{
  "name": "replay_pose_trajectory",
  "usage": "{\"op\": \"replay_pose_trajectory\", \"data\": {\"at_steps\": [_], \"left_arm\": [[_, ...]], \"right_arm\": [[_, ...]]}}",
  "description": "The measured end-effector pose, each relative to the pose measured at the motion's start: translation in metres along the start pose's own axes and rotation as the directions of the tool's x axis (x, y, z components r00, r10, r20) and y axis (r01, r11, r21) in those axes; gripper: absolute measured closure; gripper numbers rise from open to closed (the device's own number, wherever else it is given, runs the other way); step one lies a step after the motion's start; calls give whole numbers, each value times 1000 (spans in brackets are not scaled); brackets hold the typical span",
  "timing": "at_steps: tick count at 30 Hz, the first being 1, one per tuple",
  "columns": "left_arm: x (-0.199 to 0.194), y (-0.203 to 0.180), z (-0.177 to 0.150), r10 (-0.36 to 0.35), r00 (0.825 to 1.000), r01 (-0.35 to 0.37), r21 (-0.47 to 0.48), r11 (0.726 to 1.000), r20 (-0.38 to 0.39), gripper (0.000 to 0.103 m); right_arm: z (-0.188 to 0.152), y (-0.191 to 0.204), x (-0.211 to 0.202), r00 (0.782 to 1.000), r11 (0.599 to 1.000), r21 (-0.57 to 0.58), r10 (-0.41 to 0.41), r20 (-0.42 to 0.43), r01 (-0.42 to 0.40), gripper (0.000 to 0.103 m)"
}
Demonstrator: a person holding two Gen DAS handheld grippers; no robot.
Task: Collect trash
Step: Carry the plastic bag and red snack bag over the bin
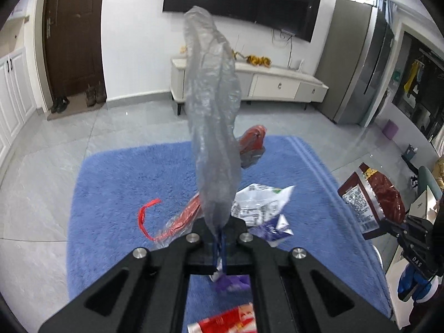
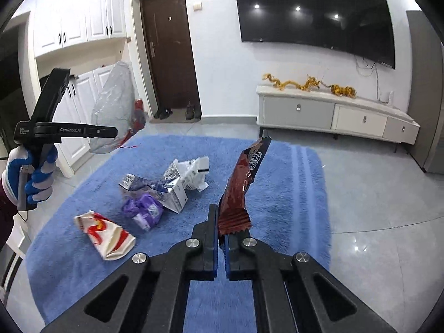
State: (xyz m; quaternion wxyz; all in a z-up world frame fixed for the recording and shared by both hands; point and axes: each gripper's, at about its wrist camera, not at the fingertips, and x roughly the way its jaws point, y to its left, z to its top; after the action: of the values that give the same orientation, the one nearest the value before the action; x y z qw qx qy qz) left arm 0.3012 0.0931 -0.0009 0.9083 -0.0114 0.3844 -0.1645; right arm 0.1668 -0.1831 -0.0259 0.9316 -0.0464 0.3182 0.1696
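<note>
My left gripper (image 1: 220,238) is shut on a clear grey plastic bag (image 1: 213,111) that stands up above the blue rug (image 1: 116,188); the same bag (image 2: 113,111) and left gripper (image 2: 111,132) show at the left of the right wrist view. My right gripper (image 2: 221,238) is shut on the crimped end of a dark red snack wrapper (image 2: 241,183), lifted off the rug (image 2: 277,194); that wrapper (image 1: 371,197) also appears at the right of the left wrist view. On the rug lie a white wrapper (image 1: 258,202), a purple wrapper (image 2: 144,211), a crushed carton (image 2: 172,194) and a red-and-white wrapper (image 2: 105,234).
A red plastic strip (image 1: 144,216) and a red bag (image 1: 252,141) lie on the rug. A white TV cabinet (image 2: 333,113) stands by the far wall under a television (image 2: 313,14). A brown door (image 2: 169,50) with shoes (image 2: 163,112) beside it. Grey tiled floor (image 2: 374,194) surrounds the rug.
</note>
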Motion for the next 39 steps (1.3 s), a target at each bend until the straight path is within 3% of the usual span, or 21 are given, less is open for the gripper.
{"op": "replay_pose_trajectory", "data": {"at_steps": [11,21,28,35,39], "left_arm": [[-93,-53,-8,-21,993,17,39,999,120,102],[-124,-137,-28,-122,983,99,166,981,137,102],[-108,-222,-37,-220,972,190,272,943,85,102],[-51,-330,-58,-314,947,314,365,876,-61,102],[-11,-396,-86,-321,936,351,418,838,-141,102]], "right_arm": [[-4,5,-109,987,998,-7,-60,147,61,99],[-41,-26,-184,963,984,71,-174,206,163,99],[-86,-76,-217,945,952,185,-275,175,243,99],[-147,-132,-225,937,899,317,-342,76,303,99],[-188,-168,-225,934,856,406,-356,16,319,99]]}}
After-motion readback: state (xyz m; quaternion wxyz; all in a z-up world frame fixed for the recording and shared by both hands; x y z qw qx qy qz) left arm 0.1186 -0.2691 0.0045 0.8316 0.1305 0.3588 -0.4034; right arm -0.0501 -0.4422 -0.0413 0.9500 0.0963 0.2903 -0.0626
